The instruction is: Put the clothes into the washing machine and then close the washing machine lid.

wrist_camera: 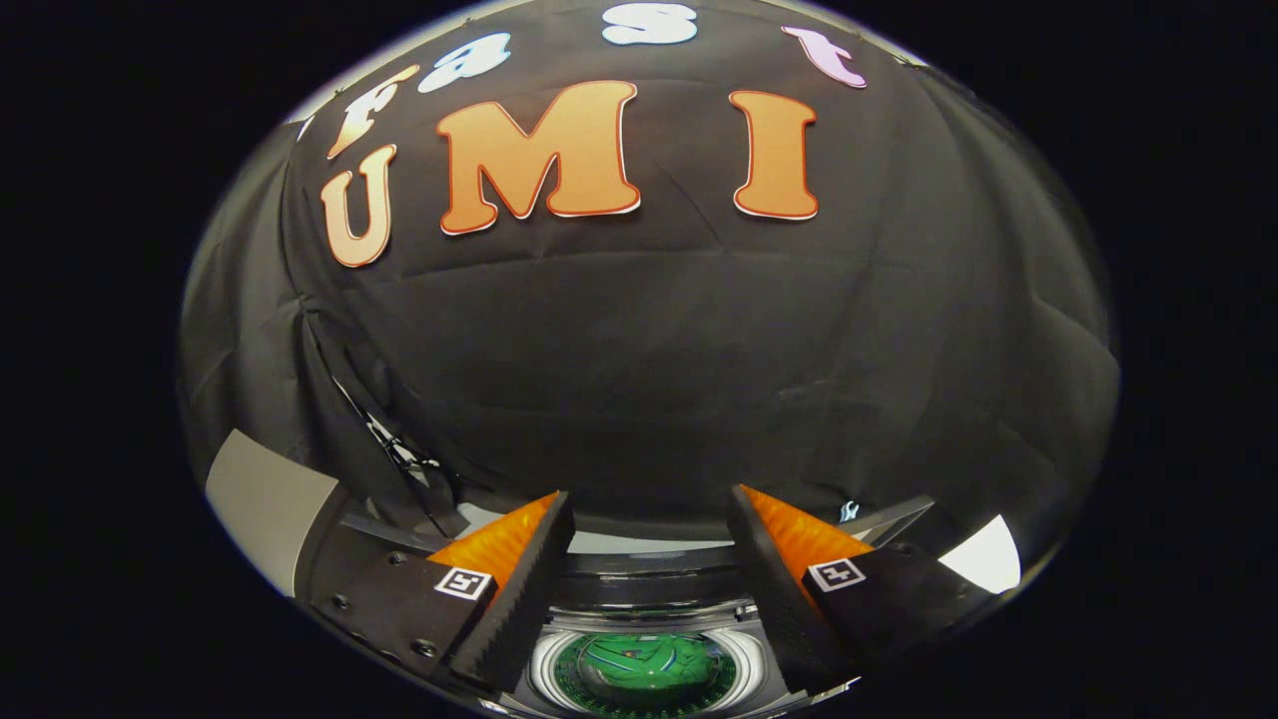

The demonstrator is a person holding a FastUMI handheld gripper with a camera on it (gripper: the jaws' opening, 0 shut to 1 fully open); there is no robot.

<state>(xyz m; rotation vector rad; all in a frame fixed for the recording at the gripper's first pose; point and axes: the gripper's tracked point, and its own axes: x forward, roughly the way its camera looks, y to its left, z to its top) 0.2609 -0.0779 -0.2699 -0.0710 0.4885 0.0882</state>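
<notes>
Gripper point(649, 559) held open, nothing gripped | washing machine point(649, 599) seen just below fingers | green clothes point(644, 667) seen inside drum

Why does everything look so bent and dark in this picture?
Gripper view: a fisheye lens bulges the black cloth wall; dim lighting there, but the washing machine drum between the open gripper fingers is bright, sharp, with green clothes inside.

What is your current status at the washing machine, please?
Gripper open, fingers holding nothing. Washing machine below between the fingers, lid up, green garment in the drum. Nothing seen in the way.
</notes>
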